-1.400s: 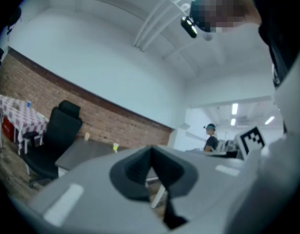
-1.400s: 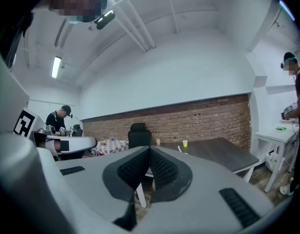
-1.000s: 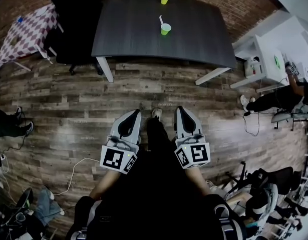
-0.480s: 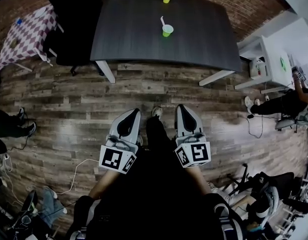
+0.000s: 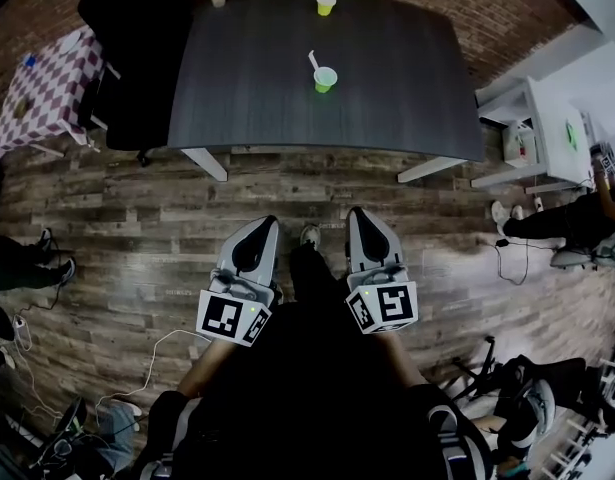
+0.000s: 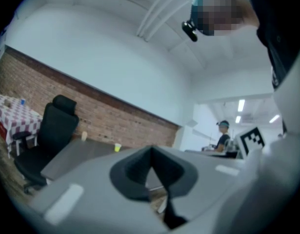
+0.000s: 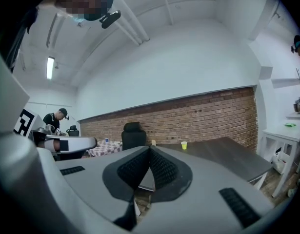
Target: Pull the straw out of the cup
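- the left claw [image 5: 257, 230] hangs low in front of the person, over the wood floor [image 5: 137, 228]. its two sides are pressed together and it holds nothing.
- the green cup [image 5: 326, 79] stands on the dark surface [image 5: 407, 88], straight ahead and well apart from both claws.
- the white straw [image 5: 313, 61] sits in that cup. its long side points up and leans to the left.
- the right claw [image 5: 365, 224] is pressed together too, and it is empty.
- i think the right claw is a little nearer to the cup than the left one.
- i think a claw must go far forward first, then open, then pull along the lean of the straw.
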Demonstrator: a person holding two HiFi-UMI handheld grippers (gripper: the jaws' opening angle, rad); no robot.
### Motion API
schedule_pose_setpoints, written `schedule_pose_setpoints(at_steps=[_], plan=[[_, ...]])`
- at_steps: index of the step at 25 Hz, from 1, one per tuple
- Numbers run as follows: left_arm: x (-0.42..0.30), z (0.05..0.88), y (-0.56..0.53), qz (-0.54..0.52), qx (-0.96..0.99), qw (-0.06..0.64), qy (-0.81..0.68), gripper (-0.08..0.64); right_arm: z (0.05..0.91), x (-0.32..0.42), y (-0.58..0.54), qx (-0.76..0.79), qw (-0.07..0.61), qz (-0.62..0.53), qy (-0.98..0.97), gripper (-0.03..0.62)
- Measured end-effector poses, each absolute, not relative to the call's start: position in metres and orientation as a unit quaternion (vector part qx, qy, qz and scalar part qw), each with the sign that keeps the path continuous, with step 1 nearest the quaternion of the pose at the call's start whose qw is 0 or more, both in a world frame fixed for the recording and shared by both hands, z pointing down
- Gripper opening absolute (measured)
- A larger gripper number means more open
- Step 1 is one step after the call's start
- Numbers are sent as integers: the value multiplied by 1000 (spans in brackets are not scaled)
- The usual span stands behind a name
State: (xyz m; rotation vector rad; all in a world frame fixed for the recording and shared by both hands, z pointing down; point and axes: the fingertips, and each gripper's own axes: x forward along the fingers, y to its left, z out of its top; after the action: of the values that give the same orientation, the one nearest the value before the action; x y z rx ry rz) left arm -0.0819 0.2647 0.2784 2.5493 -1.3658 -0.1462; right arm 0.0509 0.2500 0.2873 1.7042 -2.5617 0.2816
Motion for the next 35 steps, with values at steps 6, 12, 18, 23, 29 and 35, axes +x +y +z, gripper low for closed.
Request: schedule_pose_setpoints(at_steps=[6, 12, 18, 23, 29, 35], plan=[[-53, 275, 216, -42, 874, 121, -469, 3, 289, 76, 202, 546, 21, 95, -832, 5], [-22, 276, 173, -35, 875, 115, -469, 3, 295, 105, 161, 544, 16, 99, -833, 5], [3, 276, 130, -31, 873, 113, -474, 3, 300, 127, 120, 534, 16, 104, -839, 5], [14, 277, 107, -28, 866, 114, -487, 3, 302, 139, 93, 523, 14, 108, -845, 5], [12, 280, 88, -16, 856, 118, -502, 3, 308, 139, 66, 513, 15, 122, -849, 5], [-7, 299, 58, -12, 854, 137, -502, 3, 323, 117, 37, 511, 33, 130, -849, 5]])
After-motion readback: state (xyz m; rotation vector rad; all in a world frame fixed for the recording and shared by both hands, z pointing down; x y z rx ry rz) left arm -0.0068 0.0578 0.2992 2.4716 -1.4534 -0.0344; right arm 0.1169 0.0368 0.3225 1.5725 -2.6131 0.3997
